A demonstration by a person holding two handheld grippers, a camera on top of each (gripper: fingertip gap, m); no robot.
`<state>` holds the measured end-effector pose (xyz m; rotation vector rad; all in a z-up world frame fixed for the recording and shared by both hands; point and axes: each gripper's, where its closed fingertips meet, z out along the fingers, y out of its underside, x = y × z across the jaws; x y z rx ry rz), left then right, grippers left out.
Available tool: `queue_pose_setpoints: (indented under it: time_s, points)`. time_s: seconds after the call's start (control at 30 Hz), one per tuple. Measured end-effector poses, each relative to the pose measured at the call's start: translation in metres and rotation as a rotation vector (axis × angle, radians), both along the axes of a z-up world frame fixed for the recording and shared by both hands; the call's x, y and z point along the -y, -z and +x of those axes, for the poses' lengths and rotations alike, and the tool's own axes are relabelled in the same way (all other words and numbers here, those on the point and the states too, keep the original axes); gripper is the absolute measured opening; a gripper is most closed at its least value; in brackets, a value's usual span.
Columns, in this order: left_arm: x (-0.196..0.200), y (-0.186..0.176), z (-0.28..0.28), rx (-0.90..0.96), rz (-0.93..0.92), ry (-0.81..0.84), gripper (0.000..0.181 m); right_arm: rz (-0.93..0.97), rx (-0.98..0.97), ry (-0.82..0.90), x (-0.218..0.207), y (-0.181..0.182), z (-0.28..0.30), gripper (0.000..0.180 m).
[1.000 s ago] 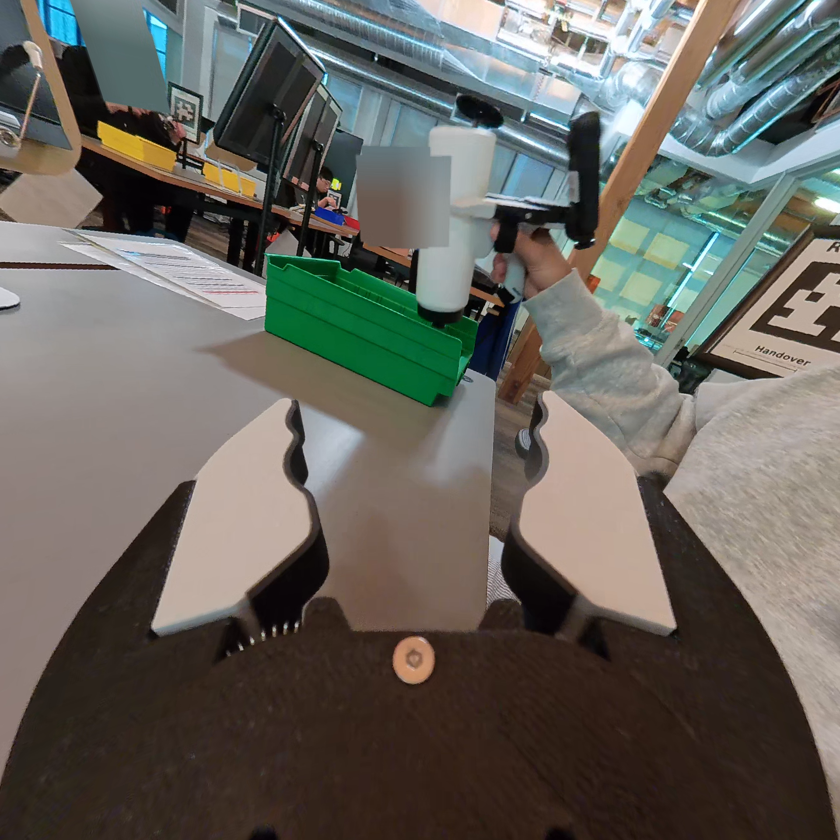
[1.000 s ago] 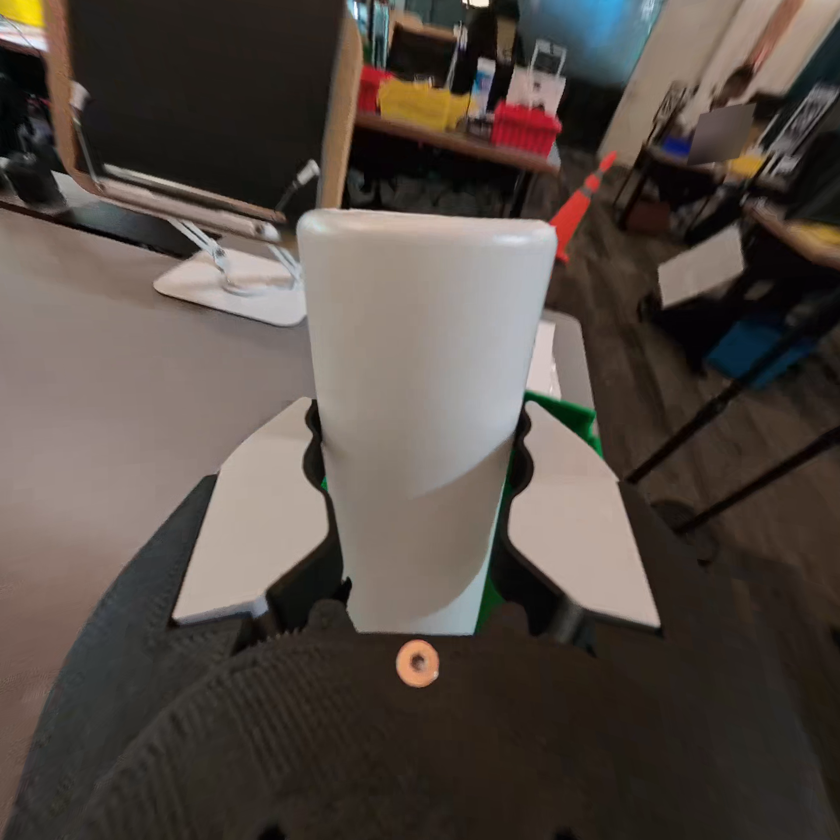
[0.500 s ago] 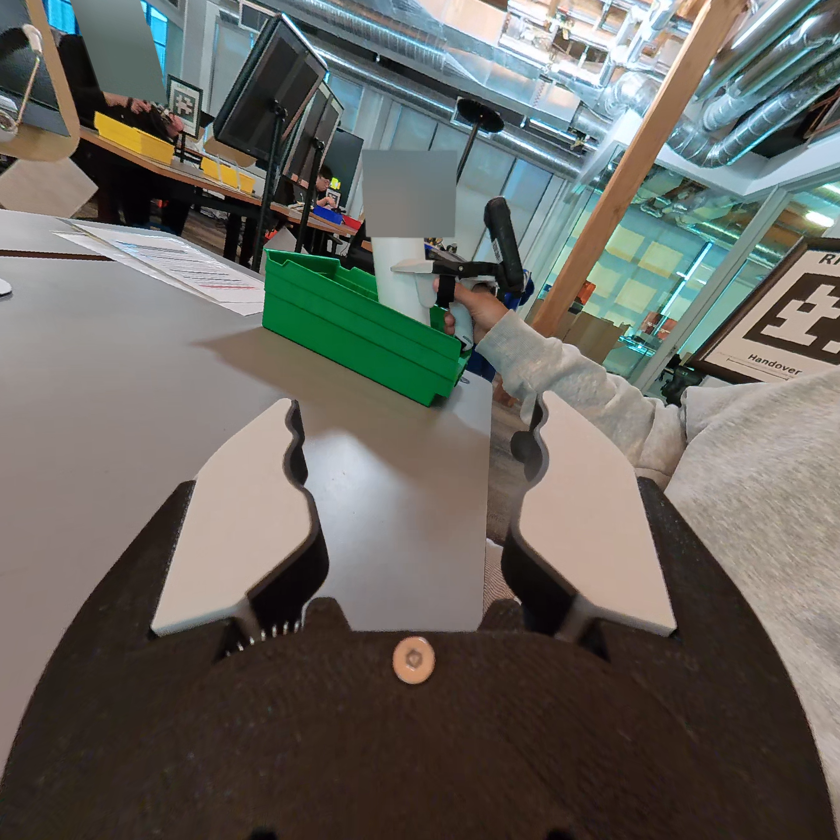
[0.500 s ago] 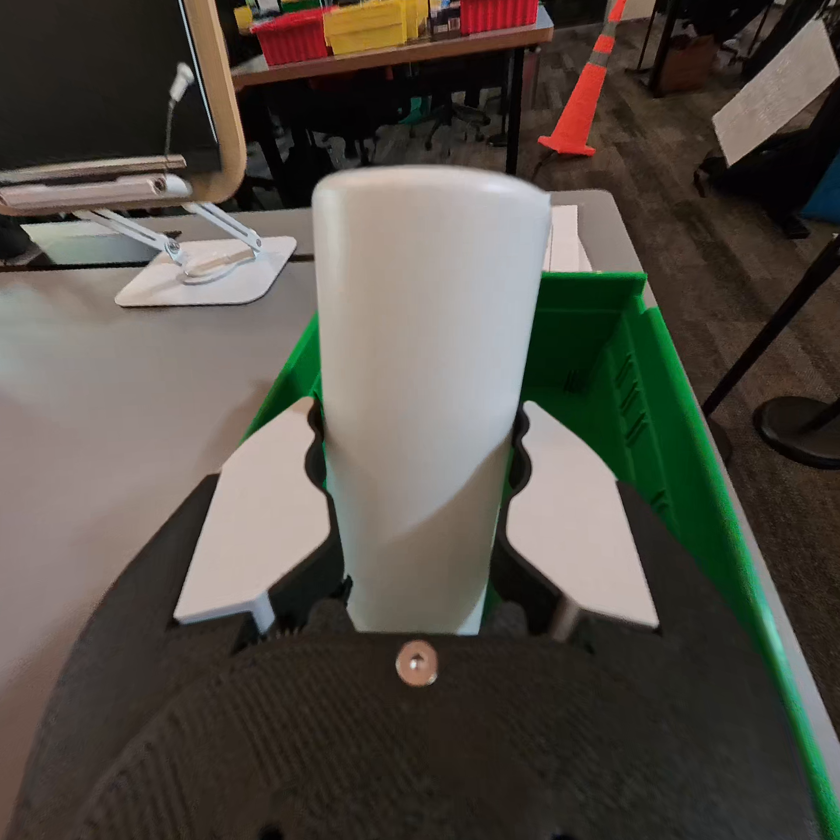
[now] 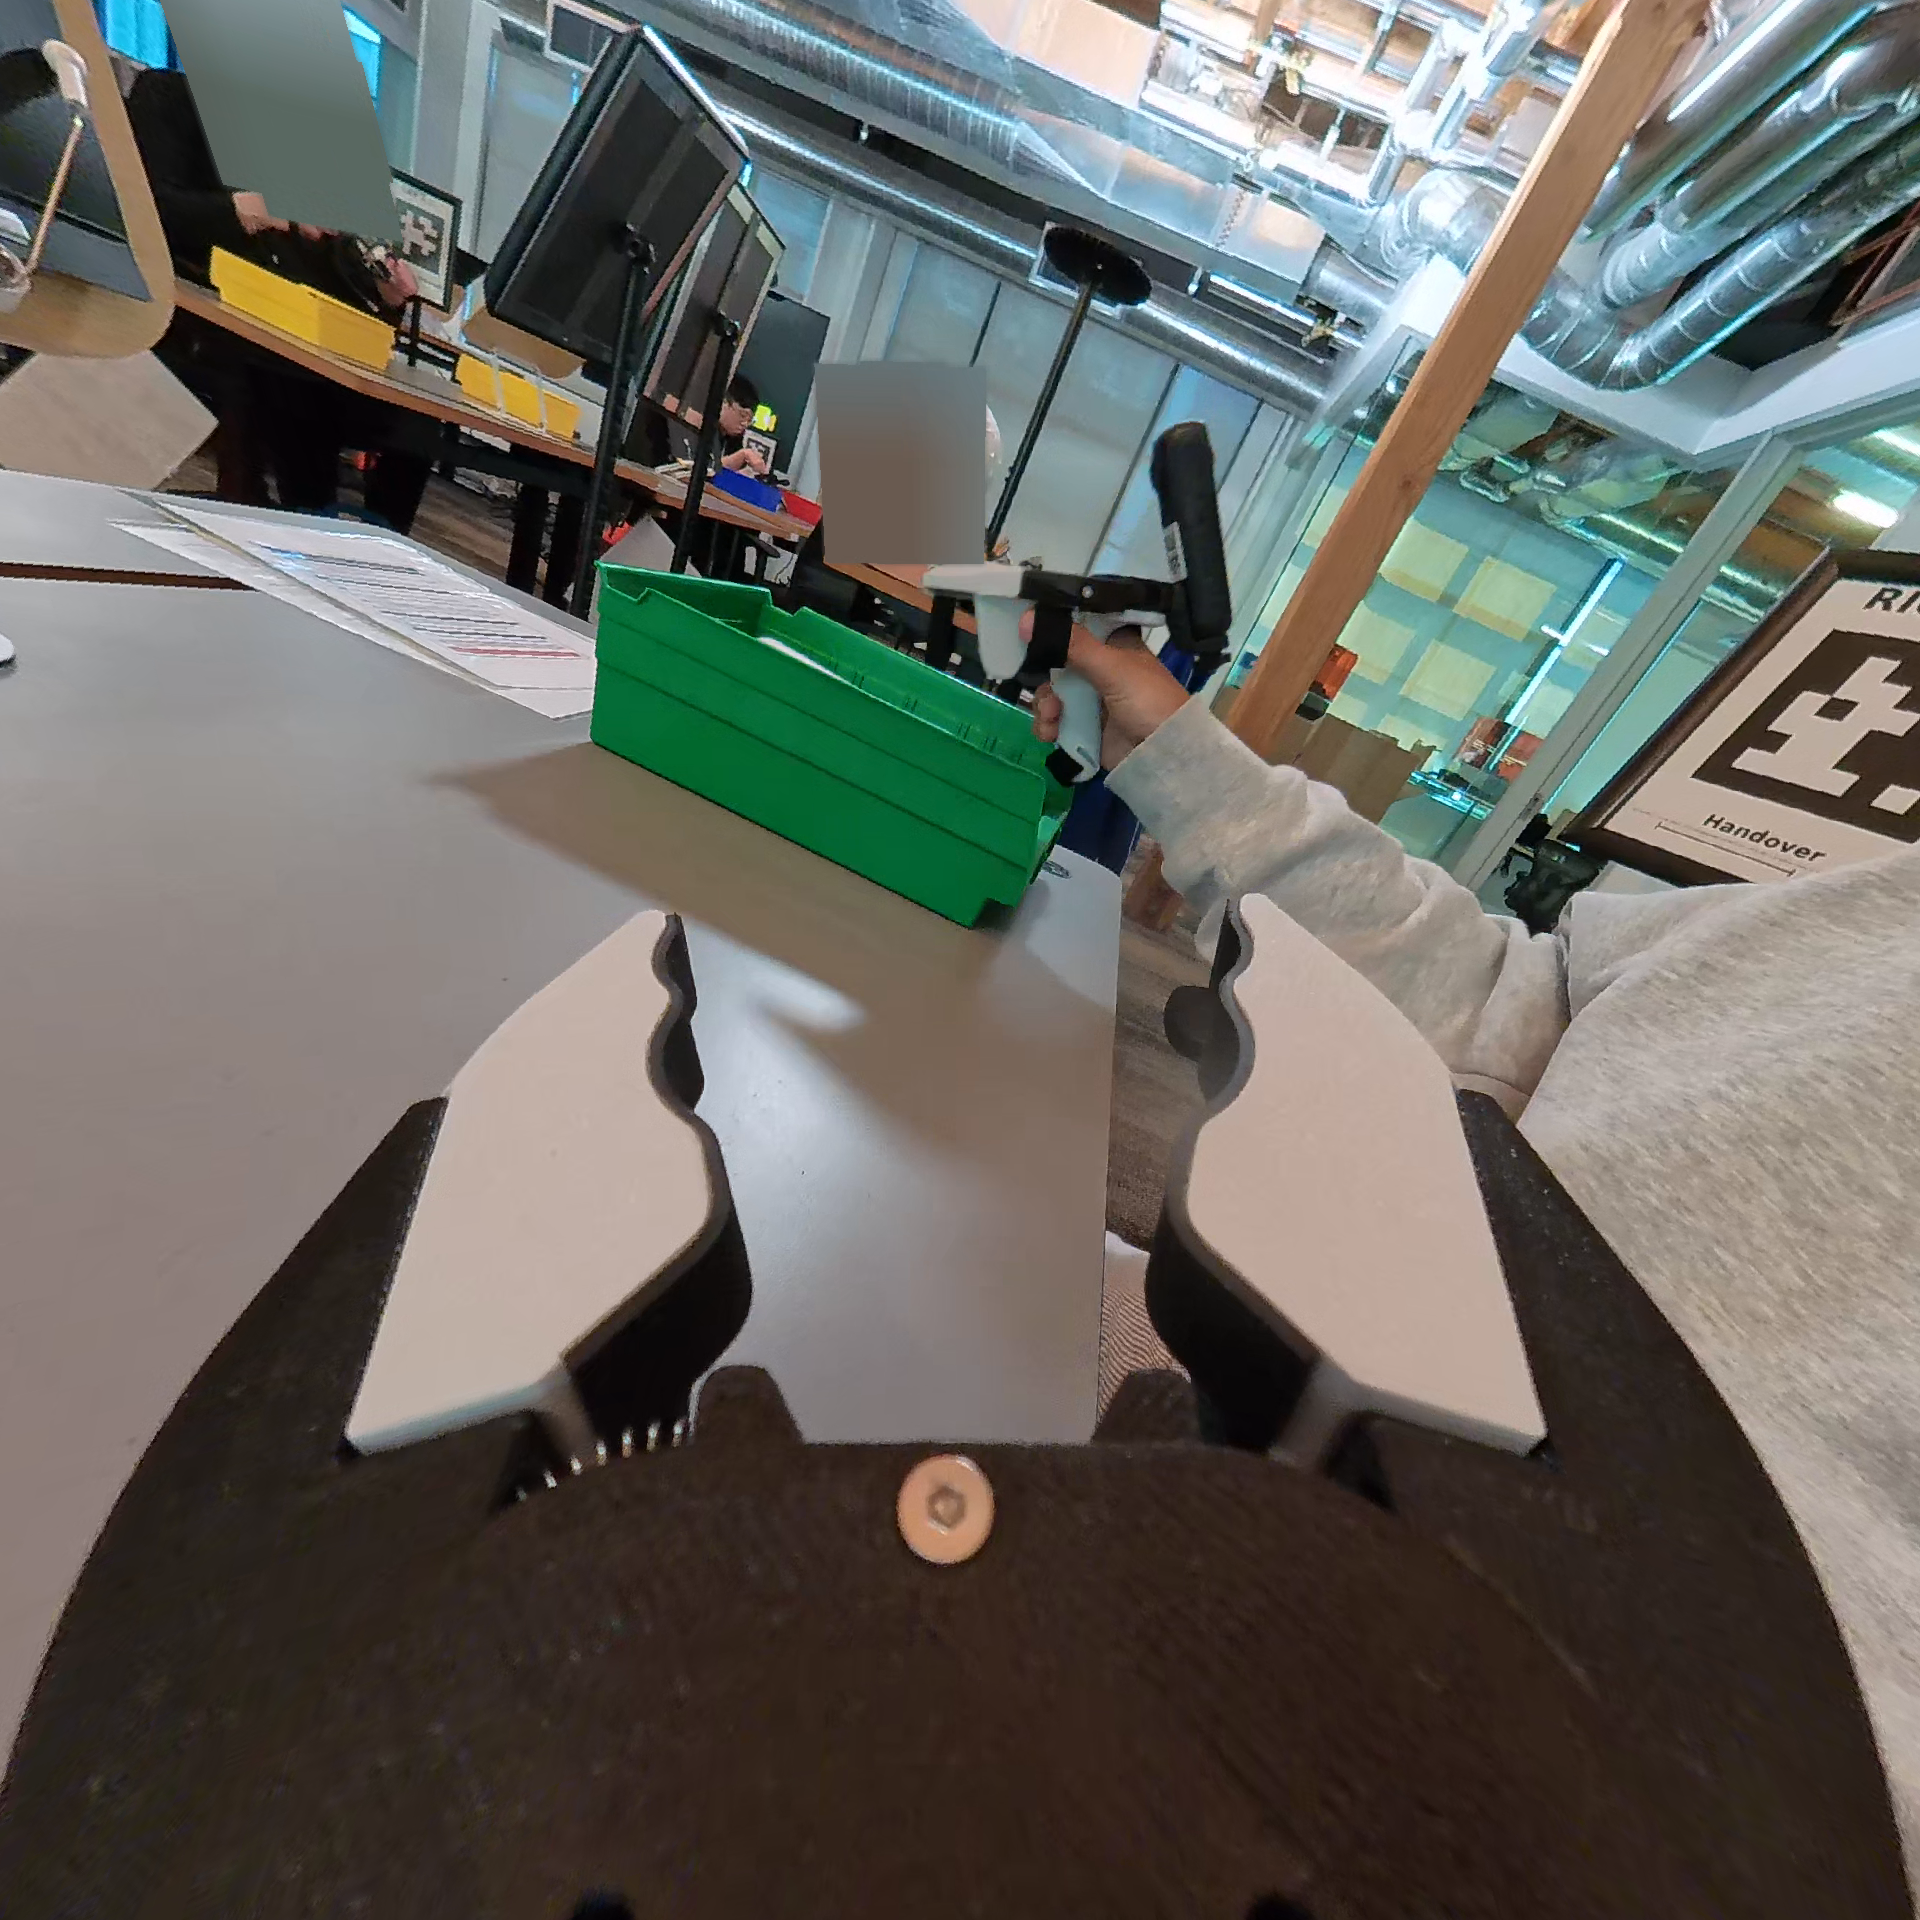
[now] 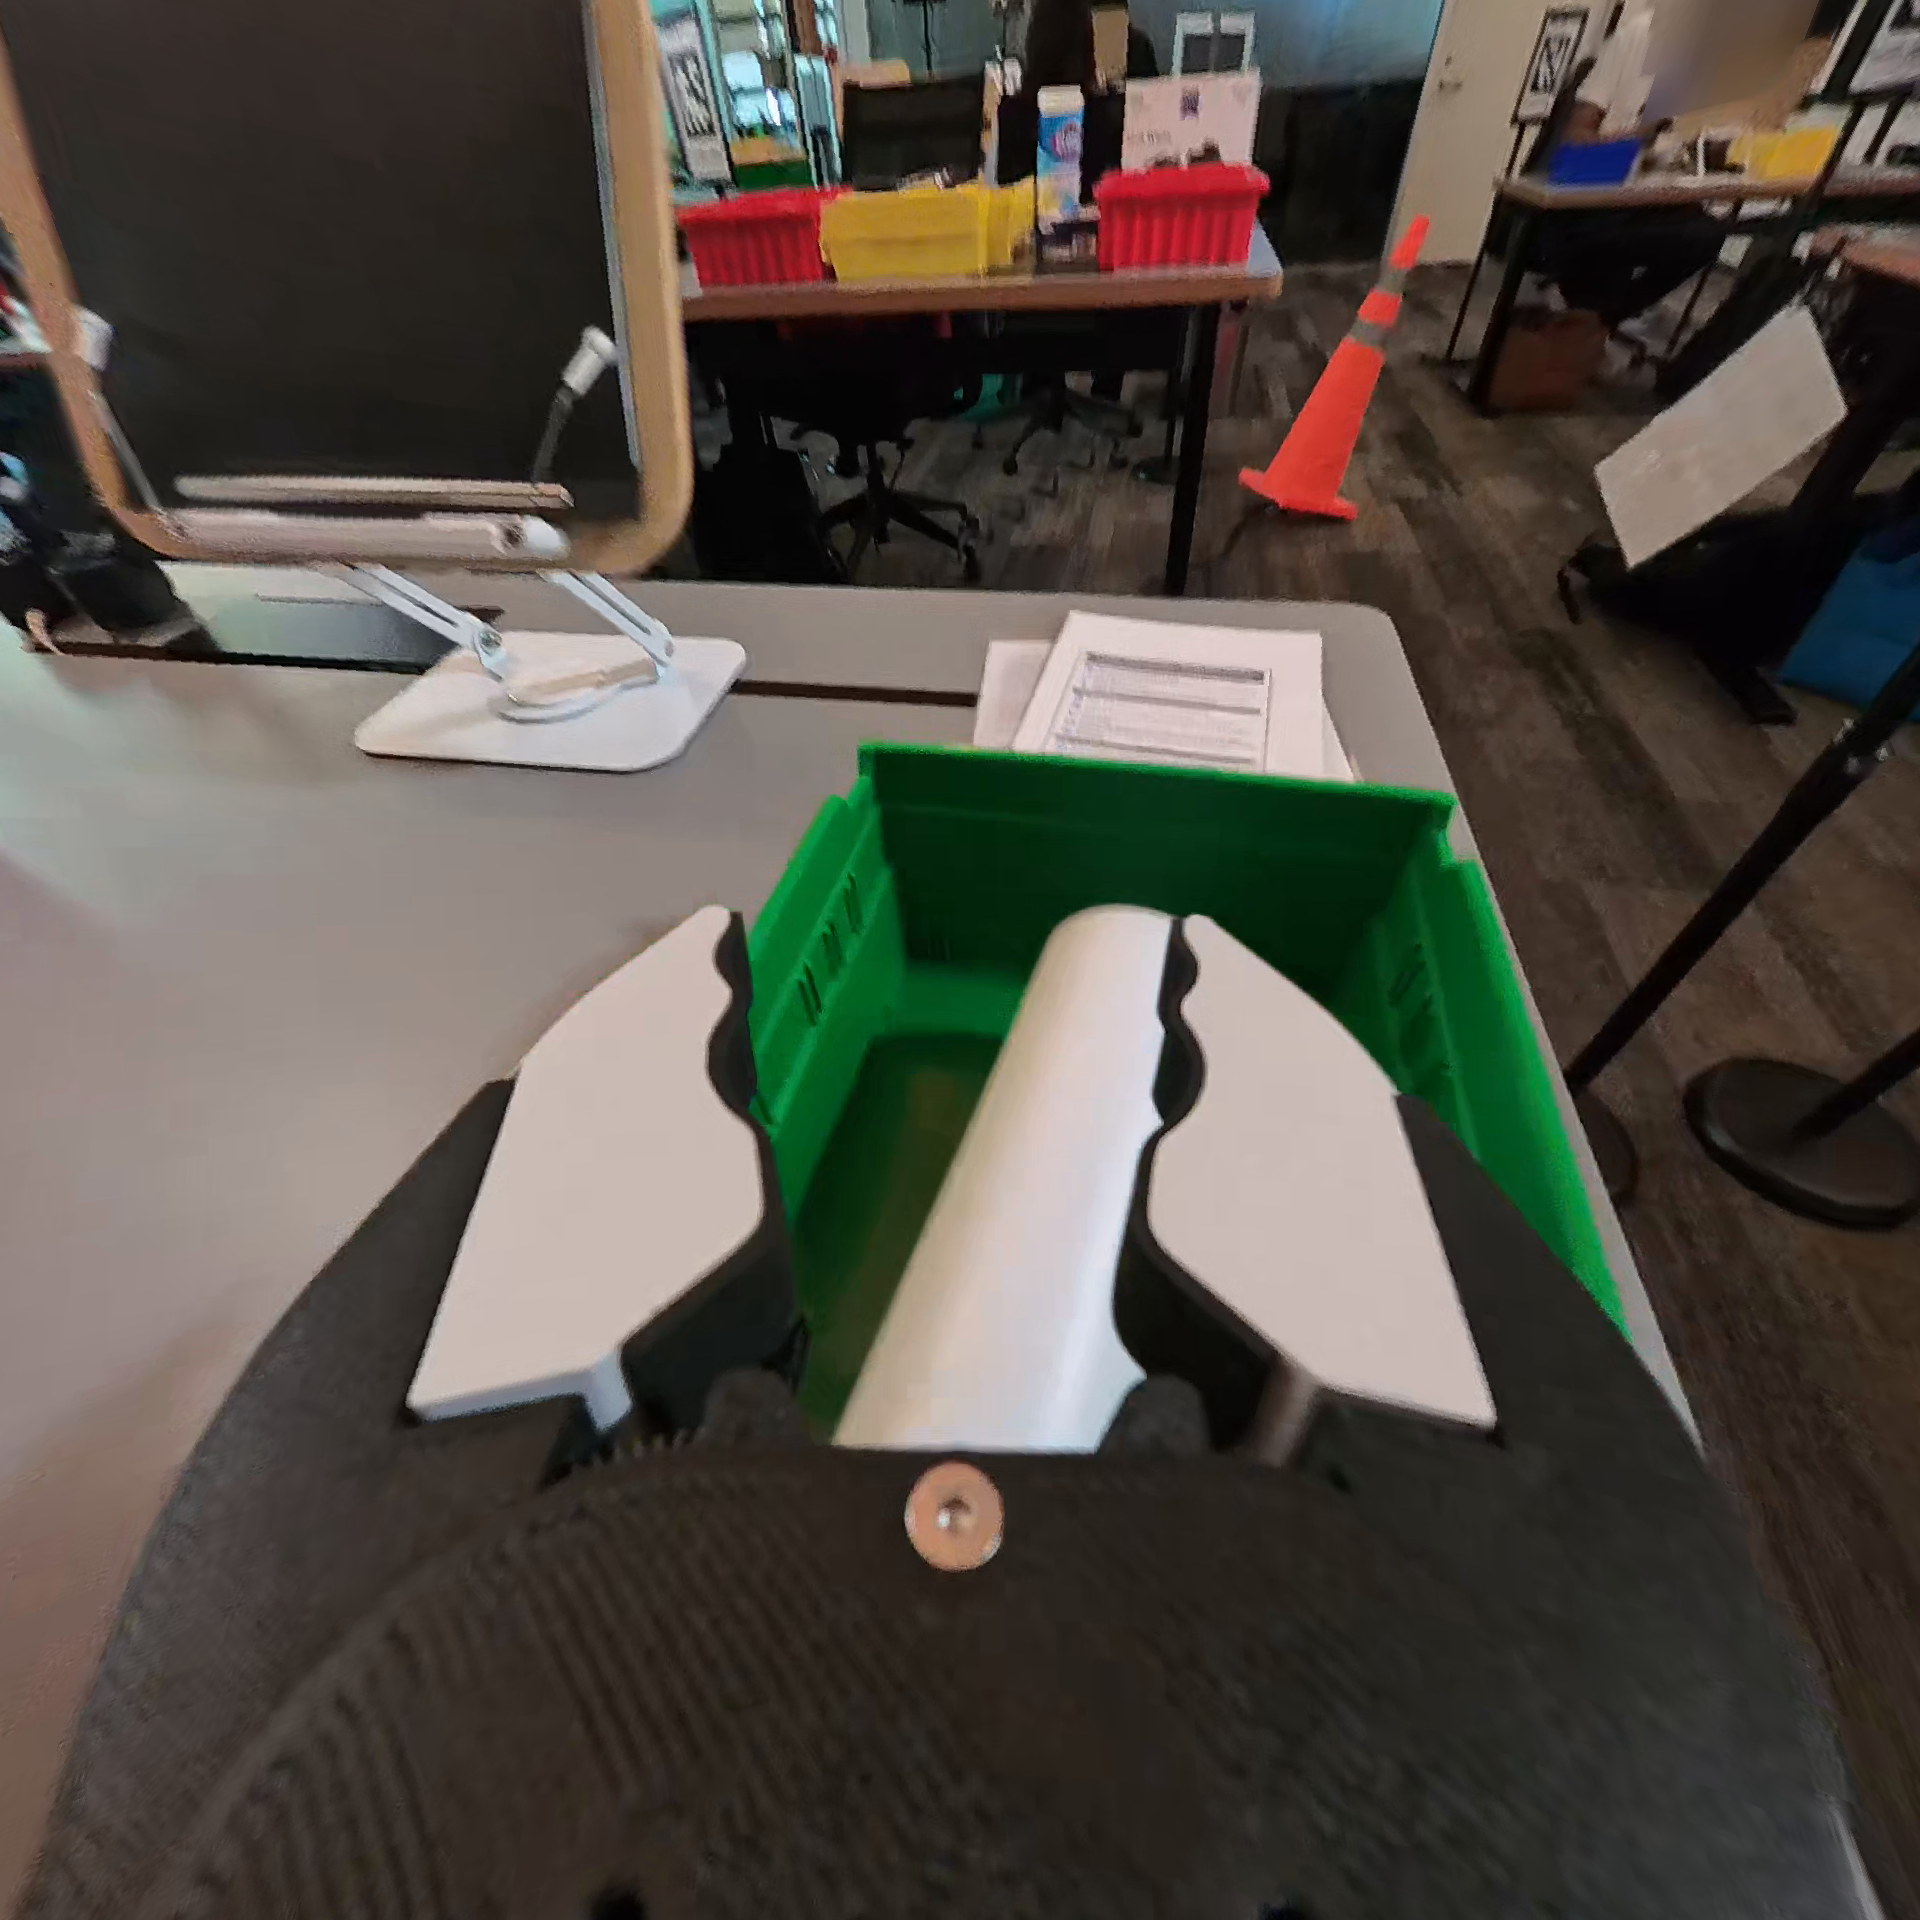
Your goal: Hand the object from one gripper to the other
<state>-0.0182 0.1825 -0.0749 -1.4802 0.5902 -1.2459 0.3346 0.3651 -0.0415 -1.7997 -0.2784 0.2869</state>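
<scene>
Both tongs spread | right tongs point(image 6: 951, 1049) just released white cylinder point(image 6: 1049, 1153) into green bin point(image 6: 1143, 821) | left tongs point(image 5: 951, 1039) empty over table point(image 5: 260, 935) | handover apparently finished, object deposited

A framed sign point(image 5: 1808, 727) is showing lettering beyond the green bin point(image 5: 821, 748); the sheets point(image 6: 1164, 696) beside the bin are carrying unreadable print.
</scene>
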Motion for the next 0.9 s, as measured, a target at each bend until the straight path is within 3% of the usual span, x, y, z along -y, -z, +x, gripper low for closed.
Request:
queue_pose_setpoints:
  time_s: [0.13, 0.33, 0.5, 0.7, 0.8, 0.9]
  points:
    - [-0.001, 0.001, 0.0, -0.001, -0.002, -0.003, 0.096, 0.115, -0.073, -0.137, 0.018, -0.038, -0.042, 0.076]
    - [-0.001, 0.004, 0.003, -0.025, 0.0, -0.004, 0.096, 0.248, -0.28, -0.542, 0.083, -0.062, -0.18, 0.071]
    - [-0.005, 0.014, 0.001, -0.069, -0.021, -0.021, 0.085, 0.166, -0.154, -0.821, 0.147, -0.011, -0.295, 0.063]
    - [-0.012, 0.012, -0.026, -0.165, 0.027, -0.089, 0.039, -0.074, -0.078, -0.99, 0.187, 0.078, -0.349, 0.06]
    - [-0.033, -0.032, -0.092, -0.147, 0.11, -0.307, 0.039, -0.079, 0.0, -1.014, 0.182, 0.09, -0.346, 0.054]
    - [-0.042, -0.084, -0.203, -0.077, 0.121, -0.626, 0.038, -0.063, 0.013, -0.993, 0.174, 0.09, -0.338, 0.052]
